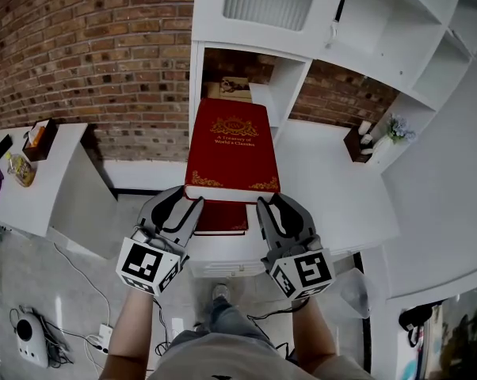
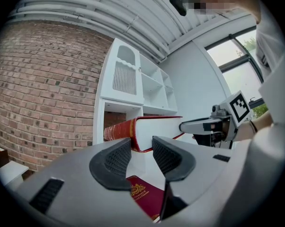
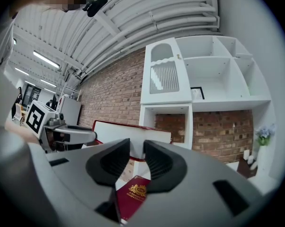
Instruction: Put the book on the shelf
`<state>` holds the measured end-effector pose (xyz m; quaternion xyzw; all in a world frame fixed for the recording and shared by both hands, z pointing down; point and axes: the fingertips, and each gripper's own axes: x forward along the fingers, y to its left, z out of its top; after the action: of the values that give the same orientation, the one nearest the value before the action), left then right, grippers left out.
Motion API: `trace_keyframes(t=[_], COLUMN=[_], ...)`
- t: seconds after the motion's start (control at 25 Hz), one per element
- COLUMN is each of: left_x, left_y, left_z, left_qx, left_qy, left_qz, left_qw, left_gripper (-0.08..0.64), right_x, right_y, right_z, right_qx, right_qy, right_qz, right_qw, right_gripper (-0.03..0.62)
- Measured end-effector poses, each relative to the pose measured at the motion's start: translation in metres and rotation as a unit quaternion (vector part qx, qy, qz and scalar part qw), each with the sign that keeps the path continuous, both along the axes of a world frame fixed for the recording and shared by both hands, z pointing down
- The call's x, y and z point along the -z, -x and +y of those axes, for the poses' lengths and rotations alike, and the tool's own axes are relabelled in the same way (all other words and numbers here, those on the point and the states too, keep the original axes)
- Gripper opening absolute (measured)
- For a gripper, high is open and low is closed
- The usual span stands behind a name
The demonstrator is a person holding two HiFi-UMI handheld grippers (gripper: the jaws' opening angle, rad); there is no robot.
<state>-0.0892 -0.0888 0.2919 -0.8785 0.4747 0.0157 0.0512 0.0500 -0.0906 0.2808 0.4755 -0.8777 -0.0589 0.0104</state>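
The white shelf unit (image 1: 318, 22) is standing against the brick wall (image 1: 88, 46), over a white worktop (image 1: 326, 180). You are holding the red hardback book (image 1: 232, 145) flat in the air above the worktop's near edge, its far end pointing at the unit's open lower compartment. A second red book (image 1: 223, 218) is lying on the worktop beneath it. Your left gripper (image 1: 189, 199) is clamping the held book's near left corner, and your right gripper (image 1: 270, 204) its near right corner.

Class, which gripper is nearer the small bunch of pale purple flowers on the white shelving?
Right. The right gripper grips the red hardcover book at its corner toward the pale purple flowers; the left gripper grips the opposite corner, farther away.
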Motion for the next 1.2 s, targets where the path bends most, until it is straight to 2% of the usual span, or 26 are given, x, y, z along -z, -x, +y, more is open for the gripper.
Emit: trace_keyframes(t=[1.2], left_x=[0.003], left_y=[-0.005], left_z=[-0.093], left_qx=[0.024], left_qy=[0.014], left_qz=[-0.006], left_qw=[0.9996], left_gripper=[0.149], right_x=[0.003], right_y=[-0.005], right_z=[-0.099], right_qx=[0.021], right_qy=[0.007], right_qz=[-0.006], right_qw=[1.000], right_gripper=[0.107])
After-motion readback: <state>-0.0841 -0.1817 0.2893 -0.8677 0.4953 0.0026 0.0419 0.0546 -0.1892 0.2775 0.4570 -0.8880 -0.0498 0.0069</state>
